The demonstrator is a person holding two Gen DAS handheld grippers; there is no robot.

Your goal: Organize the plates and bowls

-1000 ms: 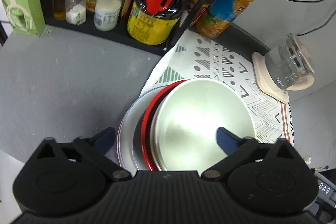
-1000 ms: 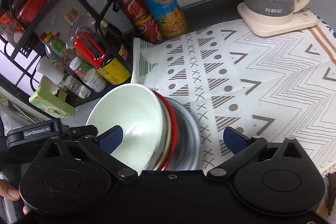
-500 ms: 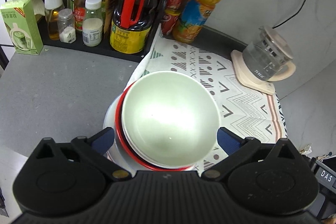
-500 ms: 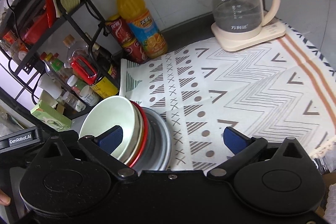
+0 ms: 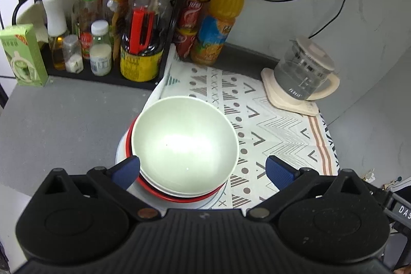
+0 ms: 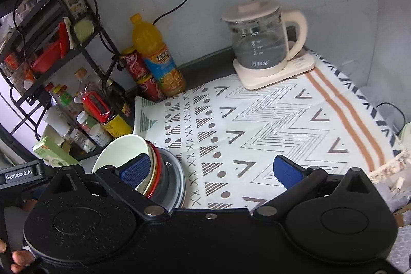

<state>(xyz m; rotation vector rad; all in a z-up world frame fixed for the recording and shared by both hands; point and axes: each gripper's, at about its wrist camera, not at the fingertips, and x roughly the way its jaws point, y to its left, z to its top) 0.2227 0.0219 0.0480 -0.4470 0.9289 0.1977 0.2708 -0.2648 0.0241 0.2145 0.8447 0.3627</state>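
Note:
A pale green bowl (image 5: 183,143) tops a stack, nested in a red-rimmed dish (image 5: 154,193) on a wide grey-white plate (image 5: 120,154). The stack stands where the patterned cloth (image 5: 272,125) meets the grey counter (image 5: 64,125). My left gripper (image 5: 203,171) hovers open above the stack's near side, one finger on either side and touching nothing. In the right wrist view the same bowl (image 6: 118,153), red rim (image 6: 158,167) and plate (image 6: 177,179) sit at lower left. My right gripper (image 6: 210,171) is open, its left finger in front of the bowl.
A glass kettle (image 5: 303,76) on a cream base stands at the cloth's far right. An orange juice bottle (image 5: 218,25) and red cans (image 5: 188,25) stand by the wall. A black rack (image 5: 138,43) holds sauce bottles, with a green carton (image 5: 23,55) to its left.
Both grippers have drawn back and up from the stack, which now looks smaller and farther away. Both stay open and the stack has not moved.

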